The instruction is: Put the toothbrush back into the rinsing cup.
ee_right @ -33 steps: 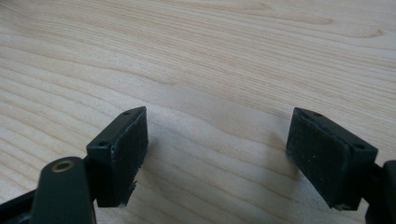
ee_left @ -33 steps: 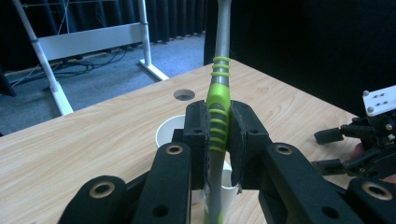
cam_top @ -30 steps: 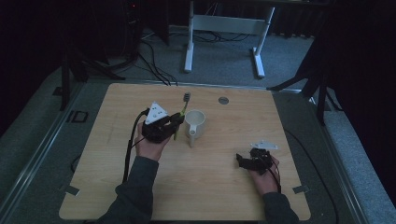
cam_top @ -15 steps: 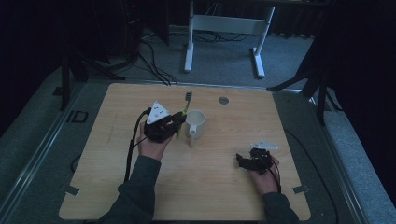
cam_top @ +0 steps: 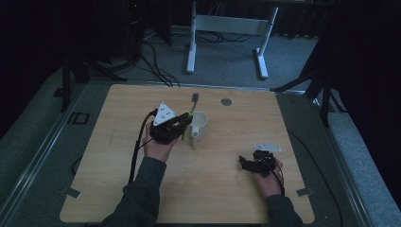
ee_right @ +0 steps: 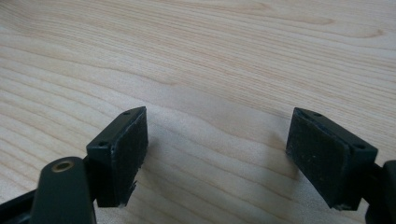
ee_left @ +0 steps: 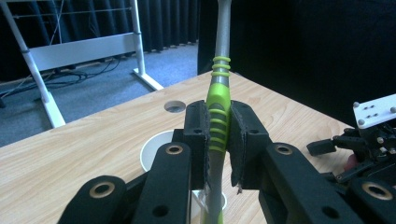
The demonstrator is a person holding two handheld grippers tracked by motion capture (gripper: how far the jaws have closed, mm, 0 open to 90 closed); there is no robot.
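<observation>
Little has changed since the earlier high-view frames: the left hand has shifted only slightly beside the cup, and the right hand has kept its place.

High view. Left gripper (cam_top: 182,126): carried in the left hand, grey three-cornered plate on top, black cable trailing back toward the person. Toothbrush (cam_top: 193,105): green handle, dark bristle head, held in this gripper and rising from it on a slant, away from the person. Cup (cam_top: 198,126): white, handled, upright on the table (cam_top: 118,189), just beyond the left gripper's tips and touching or nearly touching them. Right gripper (cam_top: 246,163): well apart from the cup, low over the table near the person's edge, nothing by it. Small round hole (cam_top: 226,101) in the table, beyond the cup.

Left gripper view. Jaws pressed together on the toothbrush (ee_left: 218,126), pinching its ribbed green grip; grey neck runs up out of frame, lower end points down into the cup's mouth (ee_left: 154,149) directly below the jaws. Right gripper (ee_left: 369,135) seen farther off at the side.

Right gripper view. Pads (ee_right: 122,154) spread wide, only bare wood between them; nothing held.

Step in hand, as judged: standing the toothbrush in the cup, its lower end over or just inside the rim. Next move calls for lowering until the handle rests on the bottom, then easing the jaws apart and lifting clear without tipping the cup.
</observation>
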